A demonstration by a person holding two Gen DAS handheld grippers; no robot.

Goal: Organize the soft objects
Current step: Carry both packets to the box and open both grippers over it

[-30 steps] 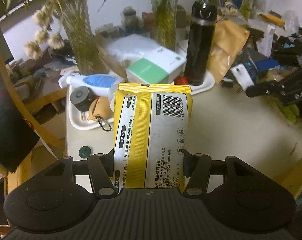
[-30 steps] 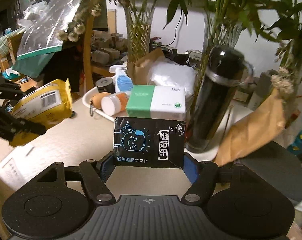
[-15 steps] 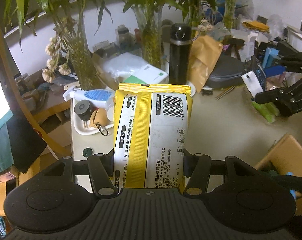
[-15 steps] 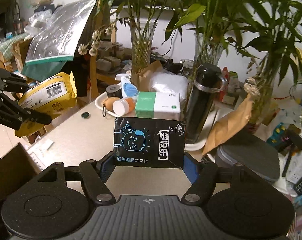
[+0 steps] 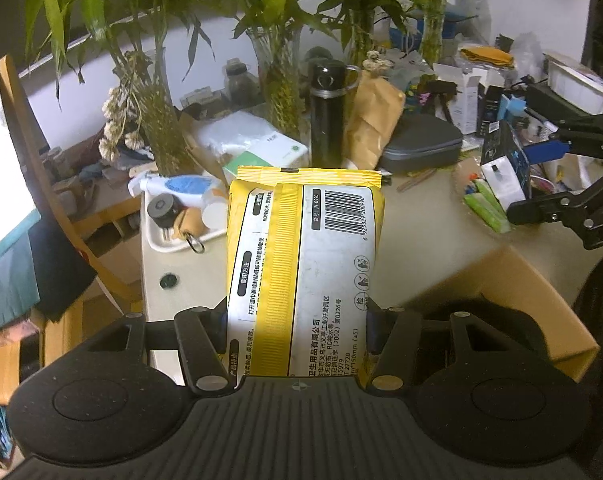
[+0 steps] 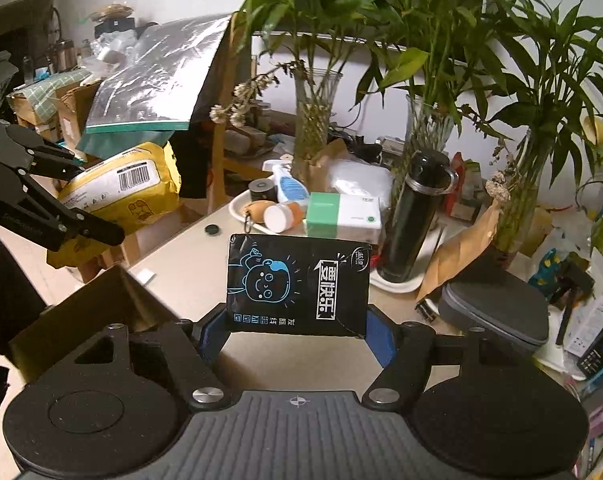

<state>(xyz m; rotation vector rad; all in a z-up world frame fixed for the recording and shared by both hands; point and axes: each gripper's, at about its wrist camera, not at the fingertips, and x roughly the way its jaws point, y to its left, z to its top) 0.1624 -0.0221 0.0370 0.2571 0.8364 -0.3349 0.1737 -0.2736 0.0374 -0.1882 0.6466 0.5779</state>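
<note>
Both grippers are loaded rn. Left gripper (image 5: 297,334) is clamped on a yellow wipes pack (image 5: 305,264), barcode side up, held in the air w/ the table (image 5: 429,224) edge and a cardboard box (image 5: 513,280) below it. Right gripper (image 6: 297,330) pinches a black tissue pack (image 6: 297,282) by its sides, also off the table. Behind them: white tray (image 5: 169,242) w/ bottles, green-white tissue box (image 6: 341,216), black flask (image 6: 413,216), plants in glass vases (image 6: 315,120).

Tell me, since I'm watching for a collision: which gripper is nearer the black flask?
Right. The right gripper, holding the black pack, sits just beside the black flask; the left gripper is farther back.
</note>
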